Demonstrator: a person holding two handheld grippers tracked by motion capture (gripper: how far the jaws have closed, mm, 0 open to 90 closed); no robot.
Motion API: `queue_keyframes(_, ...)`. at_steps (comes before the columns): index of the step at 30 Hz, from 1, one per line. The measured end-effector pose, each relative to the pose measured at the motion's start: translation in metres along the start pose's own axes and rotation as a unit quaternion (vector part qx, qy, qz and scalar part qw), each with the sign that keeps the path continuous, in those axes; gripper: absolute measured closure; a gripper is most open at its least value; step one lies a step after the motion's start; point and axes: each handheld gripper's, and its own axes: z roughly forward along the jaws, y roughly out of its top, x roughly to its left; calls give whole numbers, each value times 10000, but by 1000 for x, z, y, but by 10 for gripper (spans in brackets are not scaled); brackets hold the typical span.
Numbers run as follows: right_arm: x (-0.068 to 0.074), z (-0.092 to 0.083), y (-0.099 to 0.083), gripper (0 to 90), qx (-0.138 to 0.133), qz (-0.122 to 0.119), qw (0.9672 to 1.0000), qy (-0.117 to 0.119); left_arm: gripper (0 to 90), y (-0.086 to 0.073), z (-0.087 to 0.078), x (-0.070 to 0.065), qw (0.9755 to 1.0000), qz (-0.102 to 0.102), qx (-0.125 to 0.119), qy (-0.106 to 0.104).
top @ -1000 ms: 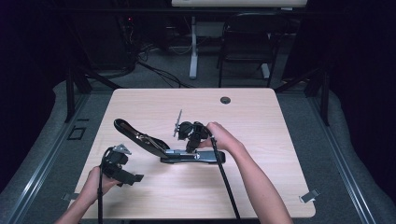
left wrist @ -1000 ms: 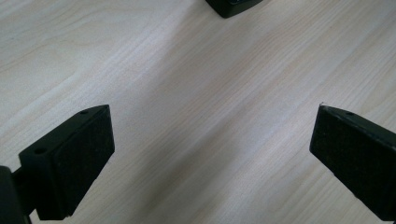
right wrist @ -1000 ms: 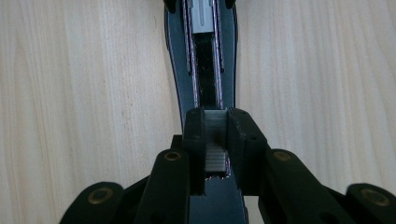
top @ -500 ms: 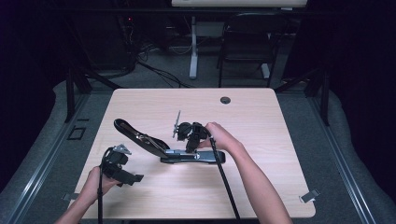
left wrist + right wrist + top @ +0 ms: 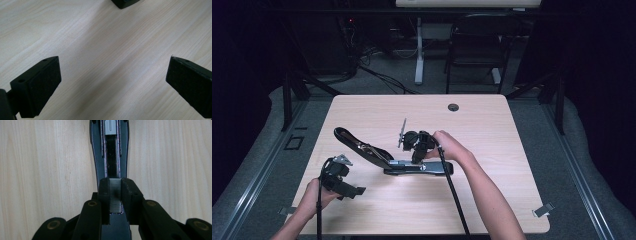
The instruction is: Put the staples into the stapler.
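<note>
Left gripper [image 5: 354,190] idles near the table's [image 5: 512,200] front-left corner, jaws wide apart, nothing between them. Stapler [image 5: 412,167] lies open mid-table, channel running left–right. Right gripper [image 5: 115,195] sits directly over it, clamped on a staple strip [image 5: 115,192] aligned with the channel [image 5: 111,157] — nearer hand.
</note>
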Motion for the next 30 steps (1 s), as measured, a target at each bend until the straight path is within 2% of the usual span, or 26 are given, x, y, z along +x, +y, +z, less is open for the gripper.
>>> queue_keyframes(30, -2, -1, -3, 781, -19, -164, 9998, 96, 1, 0, 1, 0, 10000, -5, 23, 6)
